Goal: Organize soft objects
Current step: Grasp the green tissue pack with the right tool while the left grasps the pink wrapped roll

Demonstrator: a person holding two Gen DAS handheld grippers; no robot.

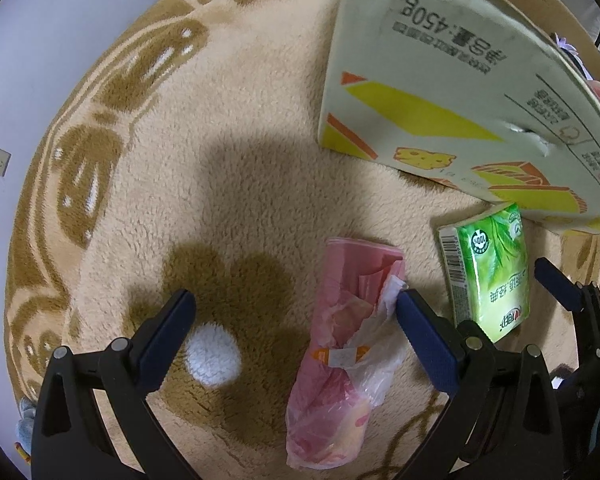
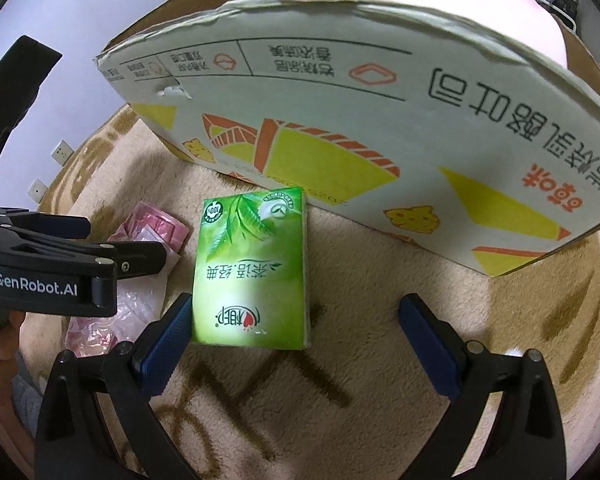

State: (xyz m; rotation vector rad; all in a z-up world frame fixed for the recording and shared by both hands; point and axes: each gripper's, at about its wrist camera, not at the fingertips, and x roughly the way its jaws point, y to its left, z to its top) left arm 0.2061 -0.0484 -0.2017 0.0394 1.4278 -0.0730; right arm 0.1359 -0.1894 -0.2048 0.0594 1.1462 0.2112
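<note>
Both grippers, left gripper [image 1: 292, 316] and right gripper [image 2: 296, 320], are chunky black plastic with ribbed blue pads [image 2: 168, 344], silver screws and white "GenRobot.AI" lettering [image 2: 36, 290].

A green tissue pack [image 2: 252, 268] lies flat on the rug, its far end touching the cardboard box [image 2: 360, 128]. A crumpled roll of pink plastic bags [image 1: 344, 344] lies just left of the pack, apart from the box.

Beige patterned rug [image 1: 260, 128], white wall [image 1: 40, 60]
</note>
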